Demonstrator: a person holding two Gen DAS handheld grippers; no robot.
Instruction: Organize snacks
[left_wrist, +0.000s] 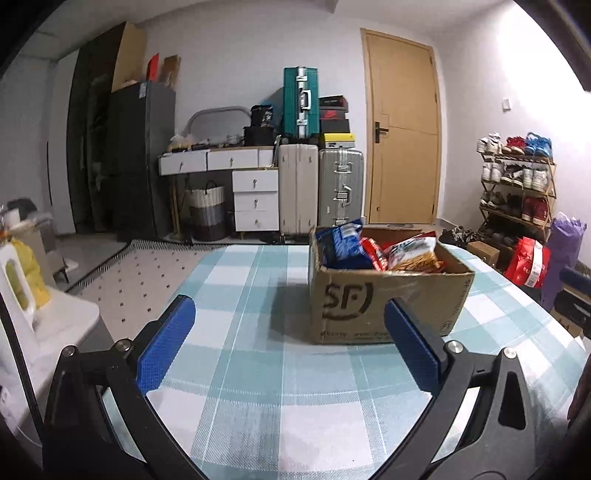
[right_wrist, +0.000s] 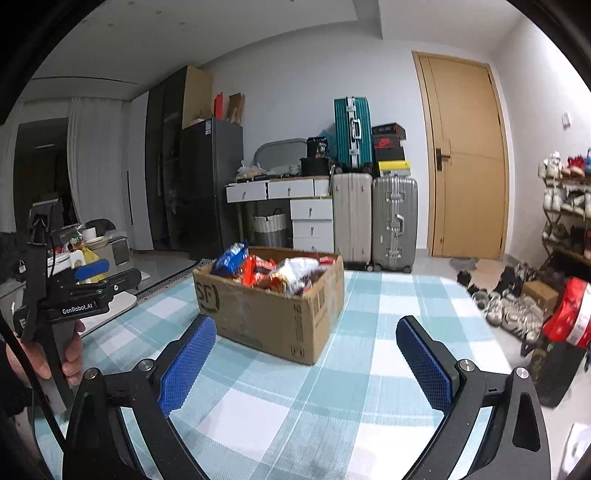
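Note:
A brown cardboard box (left_wrist: 388, 299) marked SF stands on the checked tablecloth (left_wrist: 258, 369), holding several snack bags: a blue bag (left_wrist: 341, 245), red packs (left_wrist: 373, 251) and an orange-white bag (left_wrist: 415, 254). My left gripper (left_wrist: 290, 317) is open and empty, low over the cloth, just short of the box's front. The box also shows in the right wrist view (right_wrist: 273, 314). My right gripper (right_wrist: 306, 338) is open and empty, in front of the box's corner. The left gripper (right_wrist: 90, 271) appears at the left of that view, held by a hand.
The table (right_wrist: 369, 406) ends behind the box. A white side stand with a yellow bottle (left_wrist: 26, 273) is at the left. Suitcases (left_wrist: 319, 192), a drawer desk, a door and a shoe rack (left_wrist: 517, 184) stand beyond. A red bag (left_wrist: 528, 262) sits on the floor at the right.

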